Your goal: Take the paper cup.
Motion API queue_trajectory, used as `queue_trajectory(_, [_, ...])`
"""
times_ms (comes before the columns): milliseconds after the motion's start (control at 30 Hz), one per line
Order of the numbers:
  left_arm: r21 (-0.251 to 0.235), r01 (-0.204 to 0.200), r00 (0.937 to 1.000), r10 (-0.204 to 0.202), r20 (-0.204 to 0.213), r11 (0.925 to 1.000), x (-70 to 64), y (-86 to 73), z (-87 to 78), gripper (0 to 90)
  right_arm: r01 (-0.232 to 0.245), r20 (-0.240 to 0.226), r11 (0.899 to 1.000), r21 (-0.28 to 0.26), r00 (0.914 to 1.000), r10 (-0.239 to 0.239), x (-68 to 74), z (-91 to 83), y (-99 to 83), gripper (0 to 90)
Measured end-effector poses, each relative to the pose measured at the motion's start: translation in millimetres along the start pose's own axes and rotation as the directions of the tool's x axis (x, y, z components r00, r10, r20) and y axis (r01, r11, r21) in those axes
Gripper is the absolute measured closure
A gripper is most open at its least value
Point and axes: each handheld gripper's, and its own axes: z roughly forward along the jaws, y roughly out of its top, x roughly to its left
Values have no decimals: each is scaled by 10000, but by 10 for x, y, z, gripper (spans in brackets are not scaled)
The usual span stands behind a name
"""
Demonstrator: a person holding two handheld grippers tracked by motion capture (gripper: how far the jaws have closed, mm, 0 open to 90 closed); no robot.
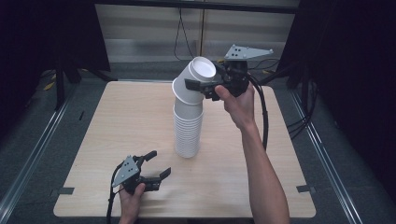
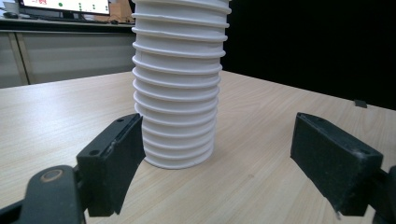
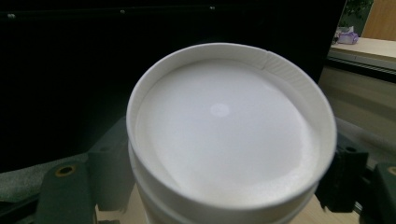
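The wooden worktop [image 1: 116,140] is the biggest thing here. A tall stack of white paper cups [image 1: 188,130] stands upside down near its middle, and everything else is told from that stack.

On top of the stack, the top cups [image 1: 194,79] lean over to one side, away from the straight part below. Their round white bottom faces up and out. In the right gripper view that white bottom [image 3: 224,135] is very close, with a black jaw on each side of the cup.

The right gripper [image 1: 205,87] is up high beside the top of the stack. It is pinching the leaning top cups.

The left gripper [image 1: 156,164] sits low on the worktop, near the foot of the stack but not touching it. Its jaws are spread wide apart and hold nothing. In the left gripper view the stack [image 2: 180,88] stands just past the two open jaws.
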Motion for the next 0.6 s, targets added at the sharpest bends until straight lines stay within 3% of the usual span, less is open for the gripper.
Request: queue_trajectory(600, [23,-18,10000,18,-30,10000,1,1,-4,172,-322,68,9889,-1449,9994,335,13,-235,-76,225])
